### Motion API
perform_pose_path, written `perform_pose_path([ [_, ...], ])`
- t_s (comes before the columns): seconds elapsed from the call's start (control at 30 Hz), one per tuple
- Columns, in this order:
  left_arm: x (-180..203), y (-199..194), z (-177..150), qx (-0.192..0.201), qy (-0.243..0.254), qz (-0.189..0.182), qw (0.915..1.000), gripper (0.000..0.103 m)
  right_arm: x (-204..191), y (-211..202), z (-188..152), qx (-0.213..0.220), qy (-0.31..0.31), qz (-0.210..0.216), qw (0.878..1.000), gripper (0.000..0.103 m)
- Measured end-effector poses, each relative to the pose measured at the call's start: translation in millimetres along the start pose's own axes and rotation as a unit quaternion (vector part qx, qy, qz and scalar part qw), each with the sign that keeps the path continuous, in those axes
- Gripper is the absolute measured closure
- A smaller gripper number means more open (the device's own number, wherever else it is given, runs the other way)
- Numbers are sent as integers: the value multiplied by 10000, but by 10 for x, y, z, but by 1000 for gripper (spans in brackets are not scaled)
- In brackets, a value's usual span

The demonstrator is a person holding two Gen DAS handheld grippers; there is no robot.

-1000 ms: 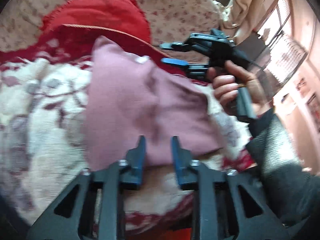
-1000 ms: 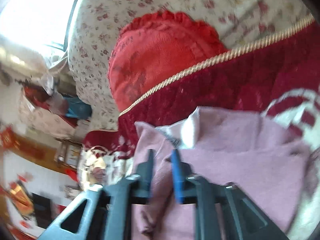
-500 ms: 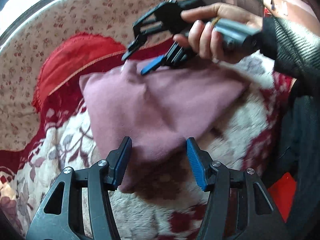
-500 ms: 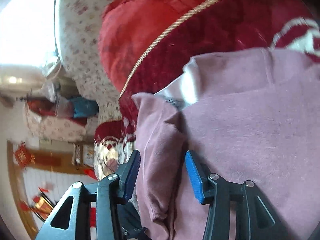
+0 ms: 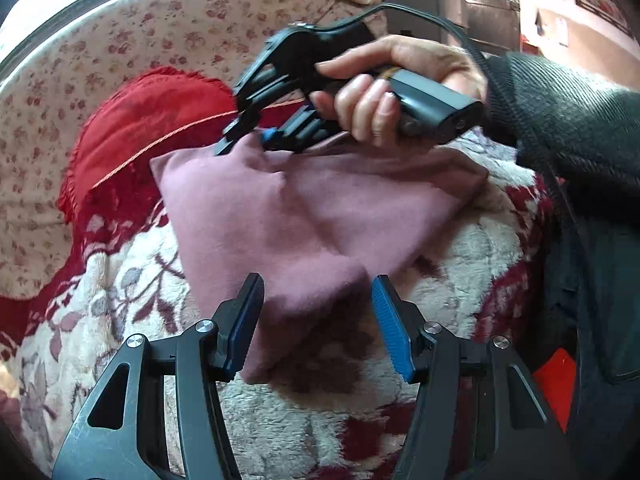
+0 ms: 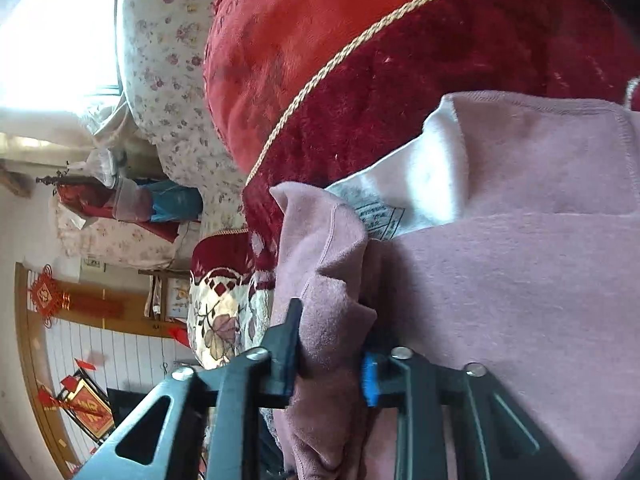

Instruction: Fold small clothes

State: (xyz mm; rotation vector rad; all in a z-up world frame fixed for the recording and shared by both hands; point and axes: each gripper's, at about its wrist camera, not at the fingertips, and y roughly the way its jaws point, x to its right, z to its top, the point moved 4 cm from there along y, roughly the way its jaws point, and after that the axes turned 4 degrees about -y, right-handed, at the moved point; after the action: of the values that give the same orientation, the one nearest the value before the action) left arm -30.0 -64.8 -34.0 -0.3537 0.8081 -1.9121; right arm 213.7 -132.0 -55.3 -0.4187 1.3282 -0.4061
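Observation:
A pink garment (image 5: 304,208) lies spread on a patterned fleece blanket (image 5: 460,264). My left gripper (image 5: 318,320) is open, its blue pads on either side of the garment's near corner without pressing it. At the far edge, a hand holds my right gripper (image 5: 244,140) down on the cloth. In the right wrist view the right gripper (image 6: 328,356) has its jaws closing on a bunched fold of the pink garment (image 6: 520,280), and cloth fills the gap between the fingers. The white lining and a care label (image 6: 380,220) show just beyond the fold.
A red cushion (image 5: 152,120) with gold cord leans against the floral sofa back (image 5: 120,40) behind the garment. A person's dark sleeve (image 5: 560,120) and a cable cross the right side. Room furniture and red decorations (image 6: 48,296) lie far left.
The left gripper rolled and widened around the near corner. The right gripper came down on the far edge, opened, then narrowed onto a fold of the garment.

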Motion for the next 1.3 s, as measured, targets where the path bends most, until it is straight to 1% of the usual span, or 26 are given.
perform_pose_path([
  [0.07,37,61,-13,-85,178,240,9995,47,-56,6,-2,18,-123,-26,9999,89],
  [0.13,53,132,-21,-175,416,692,9966,47,-121,-8,3,44,-195,84,9998,90],
  [0.2,50,135,-8,-74,510,1000,9937,47,-173,-37,-6,63,-278,170,9994,90],
  [0.27,33,118,15,16,496,1096,9927,47,-225,-32,-9,58,-370,215,9991,90],
  [0.3,7,109,25,55,408,1074,9934,47,-235,-24,-16,48,-372,244,9990,90],
  [0.33,-19,106,33,70,321,1070,9937,49,-236,-14,-24,32,-371,268,9989,90],
  [0.37,-53,89,45,122,202,1073,9939,55,-239,-3,-30,13,-374,275,9989,90],
  [0.4,-79,64,68,181,73,995,9948,77,-241,5,-32,1,-374,269,9989,90],
  [0.43,-101,52,81,186,-33,950,9953,92,-240,12,-33,-2,-367,266,9990,90],
  [0.5,-144,47,88,214,-223,858,9958,98,-239,3,-35,8,-368,266,9990,90],
  [0.6,-152,27,113,232,-414,758,9960,98,-279,-14,-6,61,-468,164,9988,91],
  [0.7,-96,-143,247,528,-580,621,9950,98,-344,-102,45,184,-632,-3,9978,92],
  [0.83,89,-374,611,1048,-672,201,9920,99,-349,-379,196,479,-647,29,9968,92],
  [0.93,217,-366,850,1207,-811,-167,9892,99,-294,-614,295,571,-613,2,9965,92],
  [1.03,360,-228,997,1183,-882,-429,9881,99,-217,-923,371,736,-646,-101,9951,93],
  [1.13,541,-134,1093,1158,-850,-650,9875,99,-118,-1213,396,871,-720,-277,9932,93],
  [1.3,823,81,1183,1006,-762,-958,9874,99,55,-1521,363,983,-765,-528,9908,93],
])
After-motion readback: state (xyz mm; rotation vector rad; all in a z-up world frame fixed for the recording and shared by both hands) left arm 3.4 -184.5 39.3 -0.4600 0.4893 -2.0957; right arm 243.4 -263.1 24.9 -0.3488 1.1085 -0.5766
